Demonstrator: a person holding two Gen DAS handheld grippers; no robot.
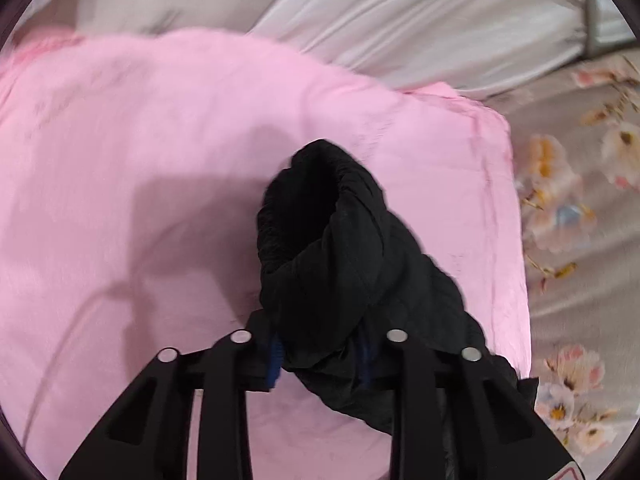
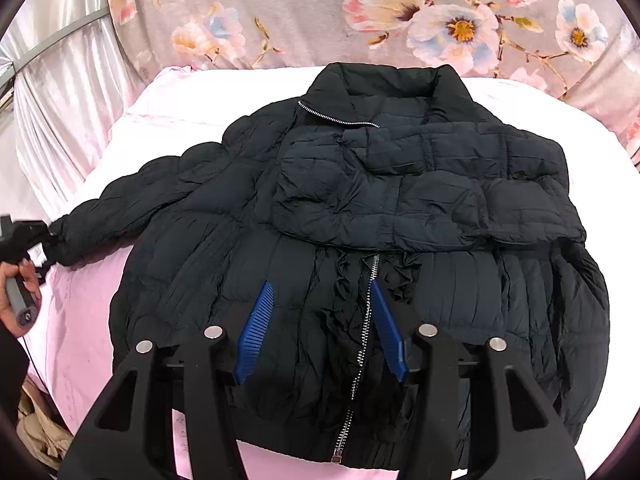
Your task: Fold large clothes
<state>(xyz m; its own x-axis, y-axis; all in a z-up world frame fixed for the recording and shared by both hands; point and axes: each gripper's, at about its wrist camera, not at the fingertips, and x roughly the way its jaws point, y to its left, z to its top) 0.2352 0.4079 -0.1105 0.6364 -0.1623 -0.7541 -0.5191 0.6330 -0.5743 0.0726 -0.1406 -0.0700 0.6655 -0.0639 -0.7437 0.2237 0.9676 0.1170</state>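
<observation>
A black quilted puffer jacket with a silver zip lies face up on a pink sheet spread over what looks like a table, with a grey flowered fabric beyond it and pale satin drapery to the side. One sleeve already lies folded across the chest, which suits a fold that brings both arms inward before the body is doubled. The other sleeve stretches out to the side toward the left tongs, seen at the edge of the right wrist view with a hand on their grip.

In the left wrist view those left tongs are clamped on the sleeve's elastic cuff; the gathered black fabric bunches up between the blue pads and rises ahead of them over the pink sheet. Holding the cuff makes sense: it is the firmest, least slippery bit of a puffy sleeve, and carrying it takes the whole arm along.

The right tongs stand partly apart with nothing between them, hovering just above the jacket's lower front, their blue pads straddling the zip. Probably they are free to steady the body while the sleeve is drawn across.
</observation>
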